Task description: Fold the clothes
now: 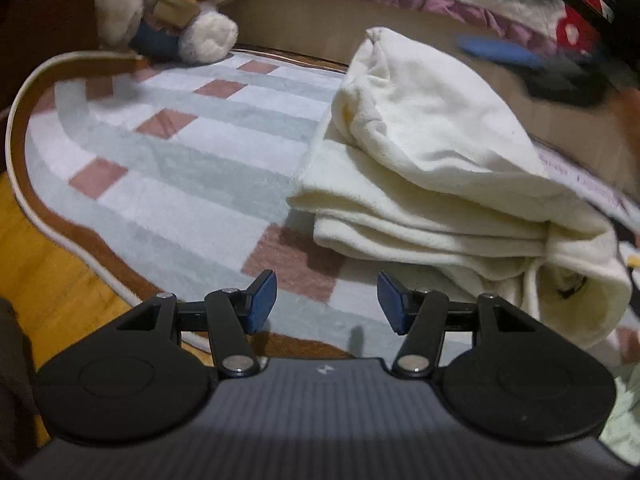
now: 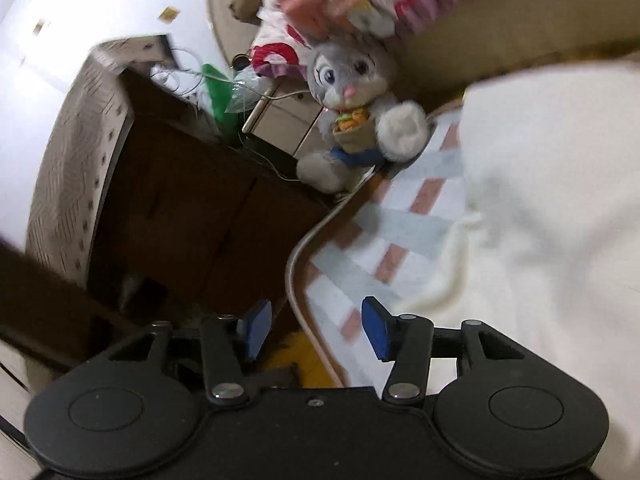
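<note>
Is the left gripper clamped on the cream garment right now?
No: the left gripper is open with nothing between its blue pads, and the folded cream garment lies on the checked rug beyond it.

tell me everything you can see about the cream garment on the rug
The cream garment looks like soft, fleecy fabric, plain, with no print showing. It lies folded into several stacked layers, edges visible along its near side, with a rounded, puffed top layer and a looser bunched section with a cord at the right end. It rests on the checked rug, near the cardboard-coloured wall behind. Neither the left gripper nor the right gripper touches it; both are open. In the right wrist view it appears blurred.
</note>
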Action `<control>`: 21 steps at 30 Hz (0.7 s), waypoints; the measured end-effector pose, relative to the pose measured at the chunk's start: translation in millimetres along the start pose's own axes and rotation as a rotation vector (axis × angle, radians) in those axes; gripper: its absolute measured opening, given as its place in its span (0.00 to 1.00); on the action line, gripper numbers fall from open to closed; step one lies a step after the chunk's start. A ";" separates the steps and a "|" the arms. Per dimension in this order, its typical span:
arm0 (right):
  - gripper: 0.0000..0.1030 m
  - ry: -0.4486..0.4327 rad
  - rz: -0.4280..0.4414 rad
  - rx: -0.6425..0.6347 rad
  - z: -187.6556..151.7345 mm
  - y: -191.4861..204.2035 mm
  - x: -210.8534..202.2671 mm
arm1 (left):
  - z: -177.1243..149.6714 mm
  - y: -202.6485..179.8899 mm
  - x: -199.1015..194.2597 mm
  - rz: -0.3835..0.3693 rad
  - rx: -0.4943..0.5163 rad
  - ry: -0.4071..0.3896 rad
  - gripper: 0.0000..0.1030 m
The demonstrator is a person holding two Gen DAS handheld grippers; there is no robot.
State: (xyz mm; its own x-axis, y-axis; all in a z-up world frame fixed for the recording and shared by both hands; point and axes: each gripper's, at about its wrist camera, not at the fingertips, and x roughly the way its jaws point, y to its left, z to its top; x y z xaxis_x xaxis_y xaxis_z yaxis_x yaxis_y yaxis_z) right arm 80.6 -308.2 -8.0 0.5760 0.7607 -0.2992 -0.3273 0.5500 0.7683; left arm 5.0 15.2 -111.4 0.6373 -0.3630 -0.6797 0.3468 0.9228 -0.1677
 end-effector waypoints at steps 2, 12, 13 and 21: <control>0.54 -0.022 -0.167 -0.124 -16.6 3.9 -28.1 | -0.2 -0.9 -4.3 -0.019 -0.027 -0.007 0.53; 0.54 0.043 -0.587 -0.388 -60.8 -7.7 -51.4 | 74.4 -36.6 -6.2 -0.092 0.018 0.065 0.54; 0.54 0.067 -0.591 -0.429 -62.0 -4.0 -38.8 | 84.1 -42.7 -2.4 -0.092 0.055 0.094 0.54; 0.52 0.152 -0.528 -0.643 -103.6 15.7 1.1 | 162.2 -91.9 28.1 -0.096 0.353 0.324 0.54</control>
State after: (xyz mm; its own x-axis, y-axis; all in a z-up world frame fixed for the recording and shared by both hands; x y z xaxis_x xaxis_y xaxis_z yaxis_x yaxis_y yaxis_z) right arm -1.4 -263.0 -54.9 0.6810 0.3613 -0.6369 -0.4322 0.9005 0.0487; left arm 102.6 -100.7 0.7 0.3635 -0.3335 -0.8699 0.6416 0.7666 -0.0258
